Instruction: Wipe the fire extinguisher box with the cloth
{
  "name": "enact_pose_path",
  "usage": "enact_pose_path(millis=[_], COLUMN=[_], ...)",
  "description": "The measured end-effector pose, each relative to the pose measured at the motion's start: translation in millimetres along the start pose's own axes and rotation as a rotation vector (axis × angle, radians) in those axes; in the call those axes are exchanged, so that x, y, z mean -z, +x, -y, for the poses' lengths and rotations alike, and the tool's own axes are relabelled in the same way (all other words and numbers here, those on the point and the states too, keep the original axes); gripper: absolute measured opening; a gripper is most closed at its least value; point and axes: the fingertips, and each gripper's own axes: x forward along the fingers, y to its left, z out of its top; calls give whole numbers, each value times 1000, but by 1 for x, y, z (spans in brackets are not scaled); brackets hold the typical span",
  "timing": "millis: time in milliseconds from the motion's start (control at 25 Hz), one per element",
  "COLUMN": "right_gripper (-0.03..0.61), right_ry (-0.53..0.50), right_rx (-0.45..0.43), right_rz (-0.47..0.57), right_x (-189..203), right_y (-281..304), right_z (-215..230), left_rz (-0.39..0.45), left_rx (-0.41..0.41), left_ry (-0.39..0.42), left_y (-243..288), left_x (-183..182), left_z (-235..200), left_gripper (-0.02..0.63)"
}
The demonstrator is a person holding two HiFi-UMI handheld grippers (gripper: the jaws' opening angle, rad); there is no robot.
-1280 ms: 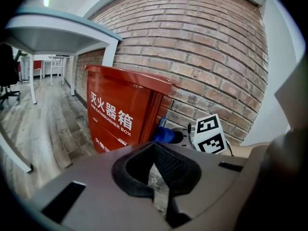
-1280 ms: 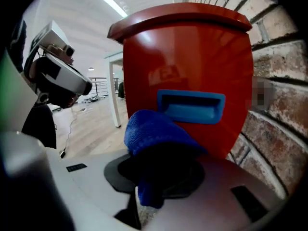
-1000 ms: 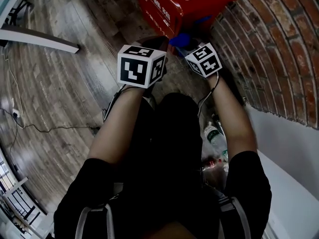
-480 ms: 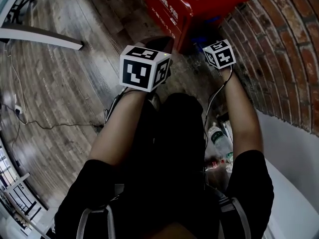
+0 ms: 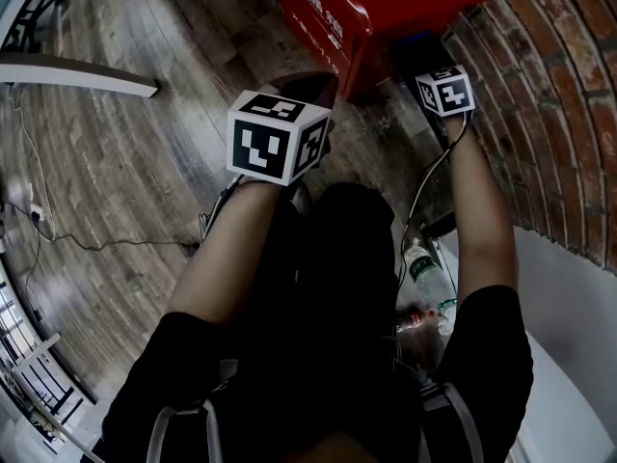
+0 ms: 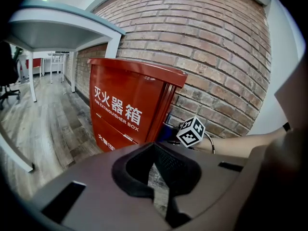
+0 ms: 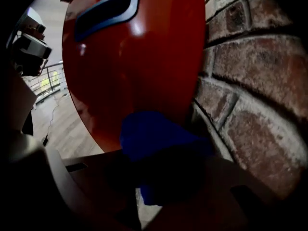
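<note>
Mostly, the cloth [image 7: 159,141] hides the tips of the right hand-held gripper [image 7: 166,186], clamped on it at the side of the box [image 7: 134,57] by the brick wall [image 7: 260,81]; the left hand-held gripper [image 6: 156,174] is closed, empty.

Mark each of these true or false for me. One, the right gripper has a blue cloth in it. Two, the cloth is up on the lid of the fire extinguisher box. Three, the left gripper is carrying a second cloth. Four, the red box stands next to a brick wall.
1. The right gripper has a blue cloth in it. True: its jaws are shut on the cloth.
2. The cloth is up on the lid of the fire extinguisher box. False: it is low down at the box's side face, the one nearest the brick wall.
3. The left gripper is carrying a second cloth. False: nothing sits between its jaws.
4. The red box stands next to a brick wall. True.
</note>
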Motion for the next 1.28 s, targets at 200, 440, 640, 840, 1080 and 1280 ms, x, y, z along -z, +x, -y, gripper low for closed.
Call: enact_pose_path(millis=[200, 440, 640, 840, 1080, 1280], right_gripper=[104, 104, 104, 104, 104, 104], right_ry=[59, -28, -115, -140, -130, -55], right_rx=[-8, -127, -258, -290, -220, -127], right_rz=[-23, -6, 22, -63, -128, -139], right_x=[16, 8, -5, 23, 42, 45], right_y=[13, 9, 5, 35, 50, 46], right_z=[-12, -73, -146, -165, -122, -69], left_rz=[0, -2, -10, -17, -13, -19], left_rx=[8, 11, 8, 12, 13, 22], left_ry=[0, 4, 11, 20, 10, -1], left_y=[1, 2, 3, 1, -3, -4], left_x=[-1, -1, 2, 6, 6, 7], left_z=[4, 7, 4, 4, -6, -15], left_gripper=[8, 8, 8, 8, 8, 8])
